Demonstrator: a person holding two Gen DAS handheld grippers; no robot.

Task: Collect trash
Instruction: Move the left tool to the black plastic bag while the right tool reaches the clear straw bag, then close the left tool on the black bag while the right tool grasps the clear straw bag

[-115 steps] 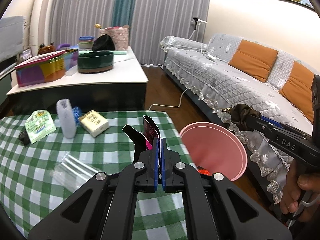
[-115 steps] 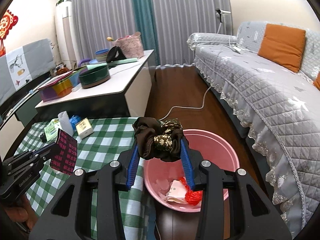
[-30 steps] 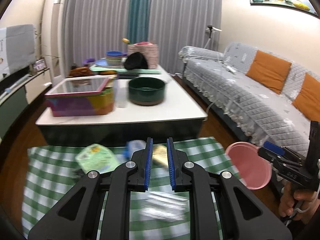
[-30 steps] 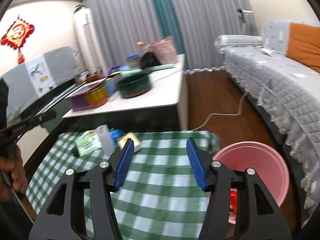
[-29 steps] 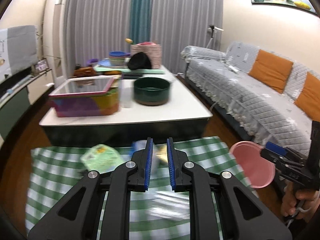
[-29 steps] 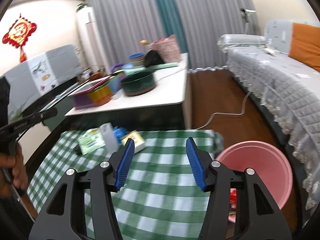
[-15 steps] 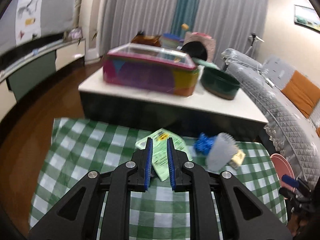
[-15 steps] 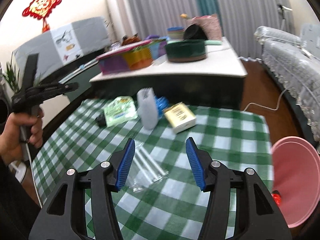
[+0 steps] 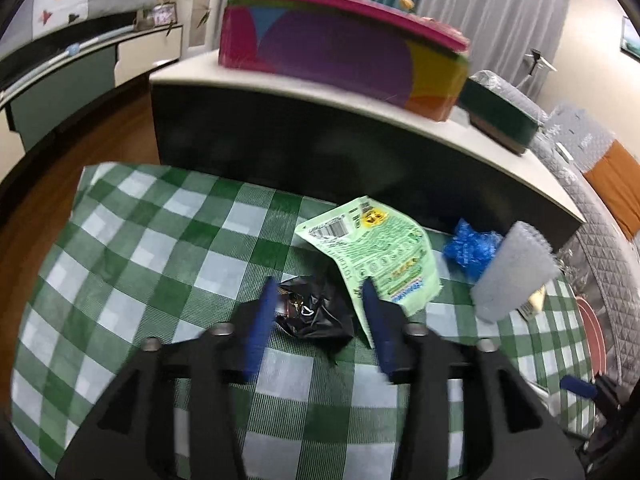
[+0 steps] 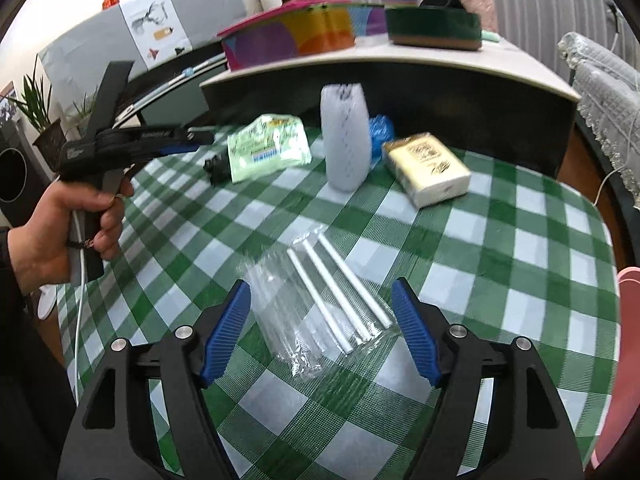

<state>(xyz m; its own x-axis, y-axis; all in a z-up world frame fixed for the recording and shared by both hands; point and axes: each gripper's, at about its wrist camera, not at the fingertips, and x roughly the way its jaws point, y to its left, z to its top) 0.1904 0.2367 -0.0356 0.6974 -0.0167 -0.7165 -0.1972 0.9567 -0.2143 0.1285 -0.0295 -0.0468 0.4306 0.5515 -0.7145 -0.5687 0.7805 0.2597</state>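
Crinkled black wrapper [image 9: 316, 312]; clear ribbed plastic sleeve [image 10: 316, 300].

low in the frame, the left gripper [image 9: 320, 312] is blurred, its blue-padded jaws opening on either side of a crumpled black wrapper [image 9: 314, 314] that lies between them on the green checked tablecloth [image 9: 160, 248]; the pads do not press on it. a pale green packet [image 9: 374, 250] lies just right of and above the wrapper. further right sit a crumpled blue scrap [image 9: 470, 248] and a tilted grey-white container [image 9: 514, 272]. a multicoloured box [image 9: 340, 48] stands on the white table [image 9: 400, 120] above.
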